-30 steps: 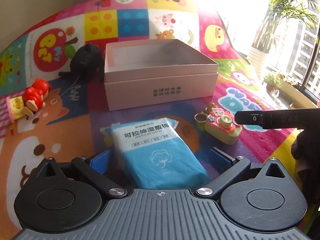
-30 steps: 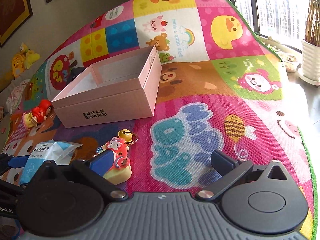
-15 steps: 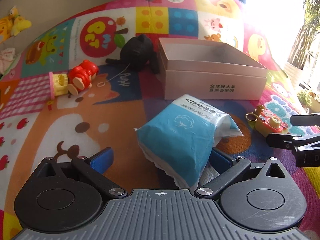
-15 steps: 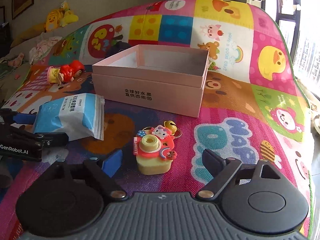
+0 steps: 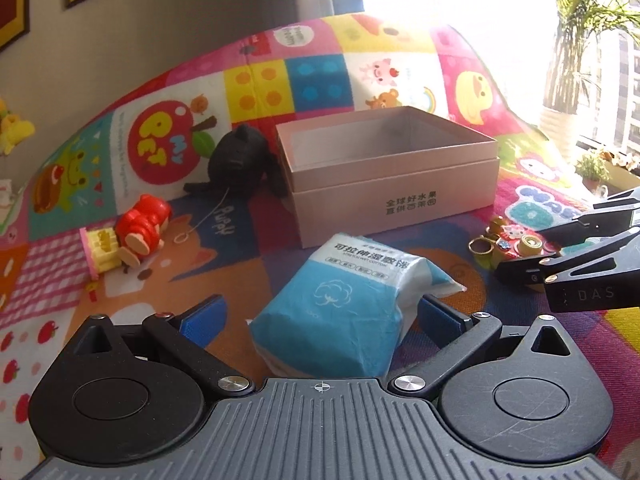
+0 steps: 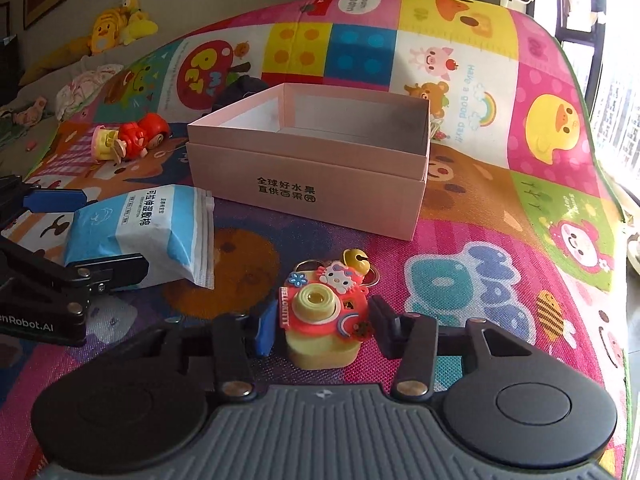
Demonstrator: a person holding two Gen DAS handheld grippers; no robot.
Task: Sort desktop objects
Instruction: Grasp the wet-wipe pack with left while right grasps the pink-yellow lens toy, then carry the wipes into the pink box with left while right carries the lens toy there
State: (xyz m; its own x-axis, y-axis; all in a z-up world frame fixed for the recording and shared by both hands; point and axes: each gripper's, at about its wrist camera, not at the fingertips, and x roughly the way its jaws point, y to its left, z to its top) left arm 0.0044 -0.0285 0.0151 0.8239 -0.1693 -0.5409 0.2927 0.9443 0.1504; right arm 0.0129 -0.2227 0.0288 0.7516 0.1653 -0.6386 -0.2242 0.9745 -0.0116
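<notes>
The right gripper has just been closing; its jaws stand partway in, flanking the yellow-and-red toy camera keychain, contact unclear. The left gripper gapes wide around the blue-and-white soft wet-cotton packet, right finger touching it. Both things lie just in front of the open pink cardboard box.

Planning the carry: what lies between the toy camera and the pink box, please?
Only the gold bell on the toy camera, then bare mat to the pink box; right wrist view.
</notes>
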